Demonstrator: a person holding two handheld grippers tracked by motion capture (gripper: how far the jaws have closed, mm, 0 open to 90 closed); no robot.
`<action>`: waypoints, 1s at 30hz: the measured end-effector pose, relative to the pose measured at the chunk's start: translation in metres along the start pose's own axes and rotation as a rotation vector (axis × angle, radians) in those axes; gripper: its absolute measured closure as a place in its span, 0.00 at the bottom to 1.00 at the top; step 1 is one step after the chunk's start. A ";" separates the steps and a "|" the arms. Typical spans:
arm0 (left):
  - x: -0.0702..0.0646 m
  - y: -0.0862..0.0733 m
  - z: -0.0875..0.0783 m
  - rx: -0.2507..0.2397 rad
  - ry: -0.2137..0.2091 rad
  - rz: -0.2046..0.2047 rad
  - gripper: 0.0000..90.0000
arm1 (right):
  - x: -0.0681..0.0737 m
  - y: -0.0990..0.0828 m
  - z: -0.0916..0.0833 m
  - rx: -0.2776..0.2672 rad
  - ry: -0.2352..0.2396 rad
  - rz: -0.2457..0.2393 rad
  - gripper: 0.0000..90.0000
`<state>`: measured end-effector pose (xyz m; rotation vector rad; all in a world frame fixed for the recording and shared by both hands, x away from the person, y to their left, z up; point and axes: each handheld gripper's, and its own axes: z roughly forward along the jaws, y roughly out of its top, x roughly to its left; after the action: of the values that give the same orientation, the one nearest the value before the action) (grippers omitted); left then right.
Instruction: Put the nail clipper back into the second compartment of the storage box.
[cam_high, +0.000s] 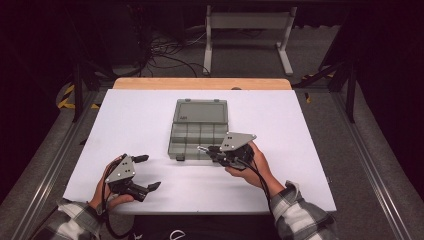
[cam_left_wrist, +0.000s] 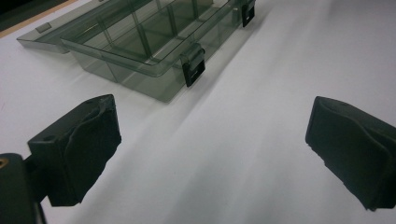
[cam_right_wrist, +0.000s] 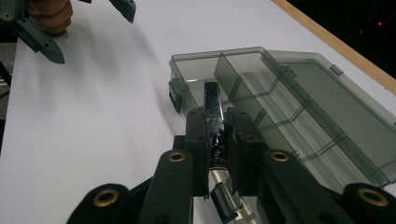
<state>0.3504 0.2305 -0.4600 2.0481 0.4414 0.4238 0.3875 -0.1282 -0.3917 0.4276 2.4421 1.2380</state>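
Just ahead of the right gripper (cam_right_wrist: 215, 122) lies the open box (cam_right_wrist: 299, 93). Its jaws pinch a metal clip (cam_right_wrist: 212, 105), long axis pointing at the near compartment. The left gripper (cam_high: 141, 172) gapes, holding nothing.

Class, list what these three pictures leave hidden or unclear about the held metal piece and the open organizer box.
- Metal piece, right gripper view: its lower end is covered by the right tool, so its full shape and kind stay unclear; in the high view it is too small.
- Organizer box, left gripper view: its far side is cut off by the top edge.
- Box compartments, high view: too small to tell any contents.
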 end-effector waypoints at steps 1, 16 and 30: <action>0.000 0.000 0.000 0.000 -0.001 -0.001 0.04 | -0.002 0.001 0.001 0.001 -0.003 0.000 0.88; 0.001 0.000 0.002 0.009 -0.016 0.001 0.05 | -0.015 0.008 0.017 0.009 -0.032 -0.003 0.88; 0.001 -0.001 0.003 0.012 -0.023 -0.008 0.05 | -0.025 0.005 0.040 0.049 -0.018 0.014 0.88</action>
<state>0.3528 0.2295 -0.4617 2.0603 0.4390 0.3936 0.4280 -0.1078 -0.4053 0.4684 2.4622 1.1774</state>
